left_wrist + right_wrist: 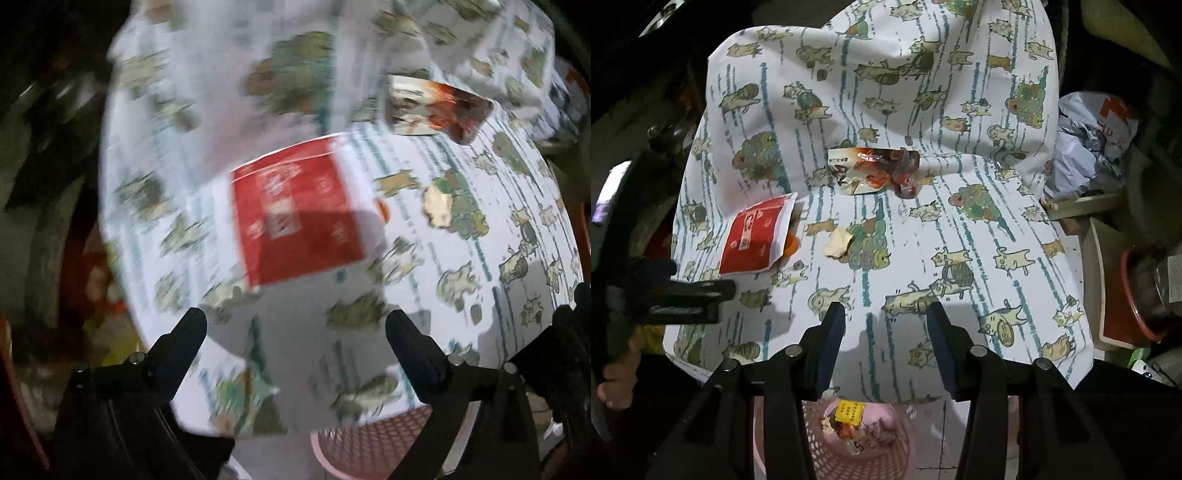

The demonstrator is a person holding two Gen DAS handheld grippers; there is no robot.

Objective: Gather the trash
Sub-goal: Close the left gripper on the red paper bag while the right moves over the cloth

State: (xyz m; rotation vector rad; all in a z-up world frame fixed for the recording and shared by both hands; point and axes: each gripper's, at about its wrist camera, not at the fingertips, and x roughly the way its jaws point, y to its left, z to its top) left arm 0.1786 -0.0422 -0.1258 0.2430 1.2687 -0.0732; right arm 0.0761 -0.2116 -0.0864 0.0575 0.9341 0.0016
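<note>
Closest in the right wrist view is the right hand-held gripper (886, 314), jaws partway apart with nothing between them, hanging over the front edge of the cloth-covered desk (1015, 229). Right below it on the floor sits a pink mesh basket (827, 458) with a few wrappers in it already, one with a yellow label (850, 412).

The left hand-held gripper (295, 321) has its jaws spread wide and empty, above the cloth just short of the red and white packet (299, 210), which lies flat on the desk. That view is pretty blurry. From the right wrist view the same gripper shows up at the left edge, with fingers (617, 384) of the person's hand wrapped round its handle.

A bit further in, near the middle of the cat-print cloth, there's a small crumpled beige scrap (837, 242). Beyond that lies a shiny orange-brown snack wrapper (875, 171), just in front of where the cloth bunches up. Off the far right edge there's a crumpled white plastic bag (1089, 144).
</note>
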